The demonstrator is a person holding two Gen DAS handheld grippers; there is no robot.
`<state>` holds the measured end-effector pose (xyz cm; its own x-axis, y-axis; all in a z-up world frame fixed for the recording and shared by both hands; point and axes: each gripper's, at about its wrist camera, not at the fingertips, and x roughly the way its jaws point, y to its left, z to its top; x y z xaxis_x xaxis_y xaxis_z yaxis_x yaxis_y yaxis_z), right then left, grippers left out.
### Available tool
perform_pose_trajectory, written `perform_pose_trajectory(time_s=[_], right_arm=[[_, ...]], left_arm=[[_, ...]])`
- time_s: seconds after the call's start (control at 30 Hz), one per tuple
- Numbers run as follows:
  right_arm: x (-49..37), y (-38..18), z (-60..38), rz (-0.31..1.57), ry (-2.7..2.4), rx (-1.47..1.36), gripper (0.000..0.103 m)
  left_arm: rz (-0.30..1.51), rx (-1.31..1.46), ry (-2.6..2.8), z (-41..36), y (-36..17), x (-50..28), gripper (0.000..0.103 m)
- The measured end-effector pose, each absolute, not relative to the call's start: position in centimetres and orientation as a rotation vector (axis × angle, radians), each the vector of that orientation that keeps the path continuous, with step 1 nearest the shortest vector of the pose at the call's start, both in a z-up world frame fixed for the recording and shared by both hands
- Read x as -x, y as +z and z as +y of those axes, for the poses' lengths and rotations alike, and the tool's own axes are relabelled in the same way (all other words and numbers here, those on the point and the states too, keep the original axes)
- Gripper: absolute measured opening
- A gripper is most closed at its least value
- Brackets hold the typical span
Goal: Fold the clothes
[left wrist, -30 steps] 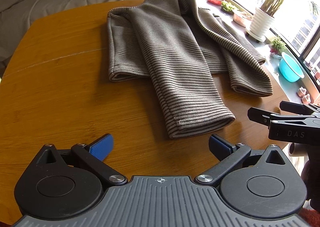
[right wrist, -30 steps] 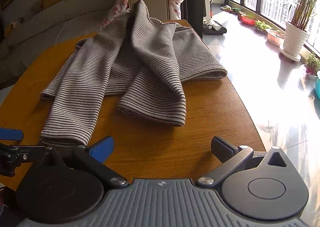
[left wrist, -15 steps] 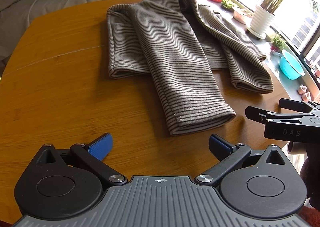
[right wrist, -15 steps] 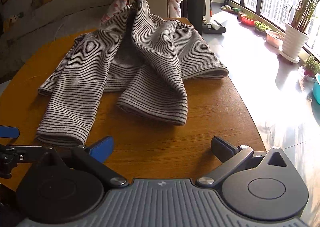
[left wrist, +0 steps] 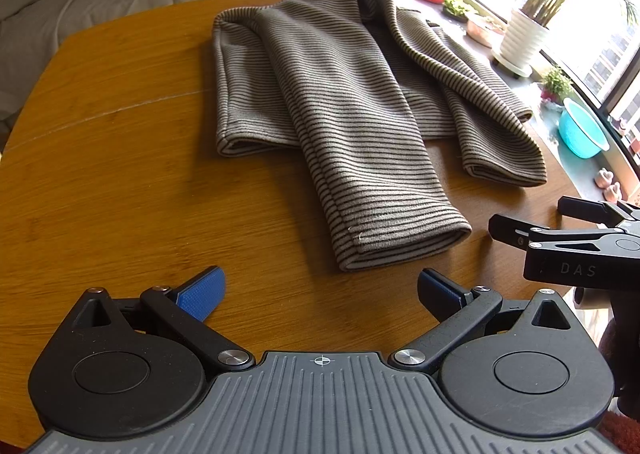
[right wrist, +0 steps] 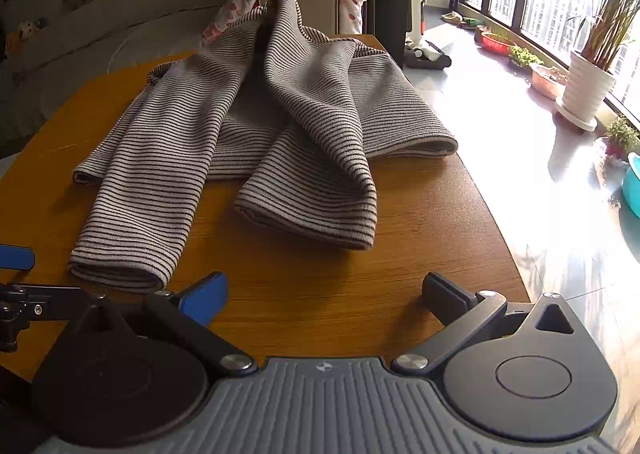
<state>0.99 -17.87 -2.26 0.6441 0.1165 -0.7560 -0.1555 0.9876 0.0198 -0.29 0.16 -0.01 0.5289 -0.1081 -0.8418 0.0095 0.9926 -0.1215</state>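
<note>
Striped sweater (left wrist: pixel 340 94) is lying on the wooden table (left wrist: pixel 120 174), long axis running away from both grippers. Left gripper (left wrist: pixel 320 294), fingers spread and empty, is facing the near sleeve cuff (left wrist: pixel 400 238) just ahead. Right gripper (right wrist: pixel 324 294), likewise spread, is probably nearer the other cuff (right wrist: pixel 308 214).

left gripper (left wrist: pixel 320 290): black linkage arms, silver pivot screws, blue ribbed pads, grey ridged body with crosshair mark, round black discs | right gripper (right wrist: pixel 324 294): same build, one pad blue, one dark; side reads "DAS" in left wrist view
</note>
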Motion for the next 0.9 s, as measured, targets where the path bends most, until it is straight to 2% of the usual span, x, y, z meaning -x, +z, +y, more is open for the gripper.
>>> perform_pose_trajectory(time_s=[0.9], right_arm=[[-0.91,-1.88,-18.19,0.860,0.156,0.055,0.103]], left_arm=[[1.015,0.096,-0.070,-0.03,-0.02,0.33,0.103]])
